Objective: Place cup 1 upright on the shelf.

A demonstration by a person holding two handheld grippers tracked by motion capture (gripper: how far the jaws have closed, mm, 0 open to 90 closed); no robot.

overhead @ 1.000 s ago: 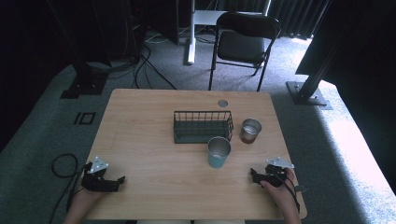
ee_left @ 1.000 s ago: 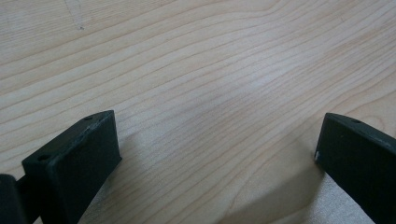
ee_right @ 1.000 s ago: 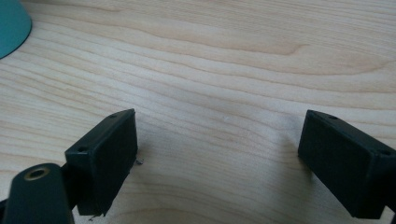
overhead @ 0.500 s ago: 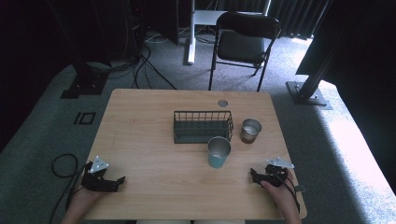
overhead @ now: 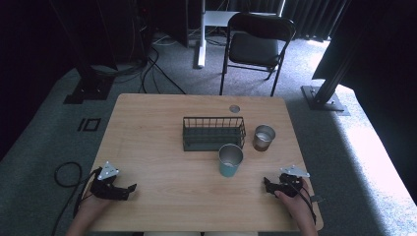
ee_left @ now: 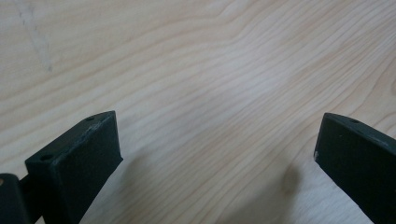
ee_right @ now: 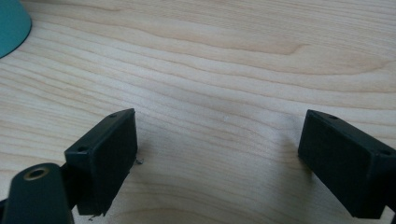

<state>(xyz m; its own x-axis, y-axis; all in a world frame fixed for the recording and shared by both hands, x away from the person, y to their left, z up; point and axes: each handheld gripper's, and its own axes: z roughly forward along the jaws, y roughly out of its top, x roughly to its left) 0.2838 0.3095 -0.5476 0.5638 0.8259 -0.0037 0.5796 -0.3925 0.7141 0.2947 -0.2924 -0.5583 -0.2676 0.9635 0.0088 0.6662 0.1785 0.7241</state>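
A teal cup (overhead: 230,160) with a metal rim stands upright near the middle of the wooden table (overhead: 157,128). Behind it sits a dark wire basket (overhead: 213,132), and a smaller metal cup (overhead: 263,137) stands to the basket's right. My left gripper (overhead: 129,189) rests open on the table's front left, with bare wood between its jaws (ee_left: 219,154). At the front right my right gripper (overhead: 267,185) lies open too, nothing between its jaws (ee_right: 219,149). The teal cup's base (ee_right: 11,25) shows at the top left corner of the right gripper view.
A small round grommet (overhead: 234,108) is set into the table near its far edge. A black folding chair (overhead: 257,46) stands on the carpet beyond the table. Cables (overhead: 61,174) lie on the floor at the left.
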